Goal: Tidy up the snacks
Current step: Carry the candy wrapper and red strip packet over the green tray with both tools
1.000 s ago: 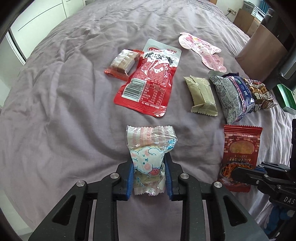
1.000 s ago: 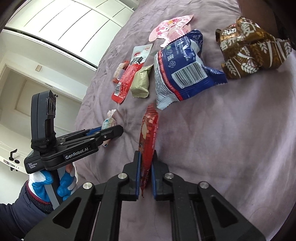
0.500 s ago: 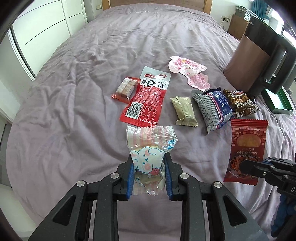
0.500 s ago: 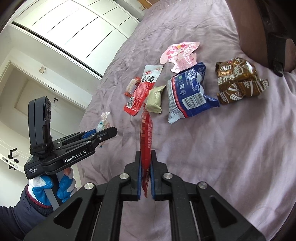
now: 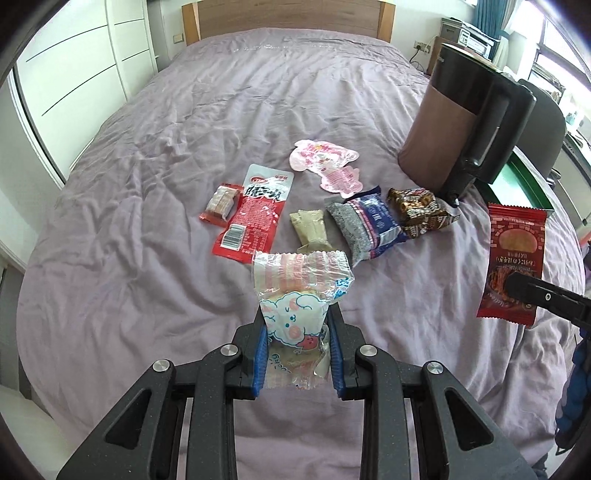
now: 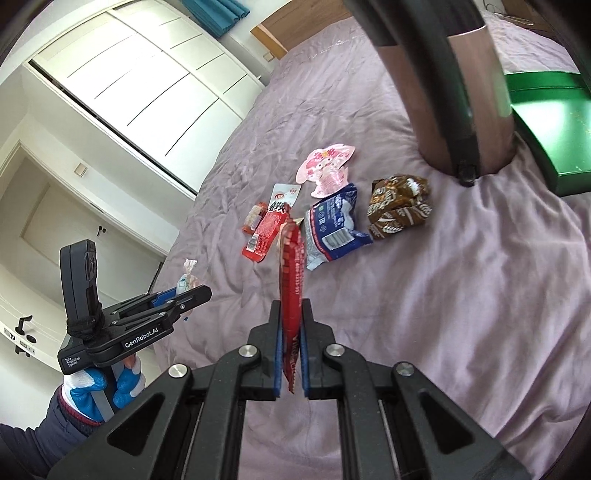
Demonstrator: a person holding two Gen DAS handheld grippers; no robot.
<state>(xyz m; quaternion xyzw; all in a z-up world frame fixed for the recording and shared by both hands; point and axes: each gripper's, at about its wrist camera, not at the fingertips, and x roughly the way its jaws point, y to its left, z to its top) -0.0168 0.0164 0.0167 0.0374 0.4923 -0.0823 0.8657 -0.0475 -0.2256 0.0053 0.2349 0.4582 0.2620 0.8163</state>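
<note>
My left gripper (image 5: pixel 297 332) is shut on a clear snack packet with a pink cartoon sheep (image 5: pixel 295 295), held well above the purple bed (image 5: pixel 147 184). My right gripper (image 6: pixel 291 328) is shut on a flat red snack packet (image 6: pixel 290 266), seen edge-on; the packet also shows in the left wrist view (image 5: pixel 513 258) at the right. On the bed lie a long red packet (image 5: pixel 255 214), a small red-edged clear packet (image 5: pixel 219 203), a beige packet (image 5: pixel 310 230), a blue-grey bag (image 5: pixel 365 229), a brown bag (image 5: pixel 421 212) and a pink packet (image 5: pixel 328 166).
A tall brown-and-black kettle-like appliance (image 5: pixel 454 122) stands on the bed's right side, with a green box (image 6: pixel 546 125) beside it. White wardrobe doors (image 5: pixel 62 74) run along the left. A wooden headboard (image 5: pixel 284 14) is at the far end.
Both grippers have risen away from the bed with their packets still held; the snacks on the bed look smaller and farther, and the appliance and green box have come into view.
</note>
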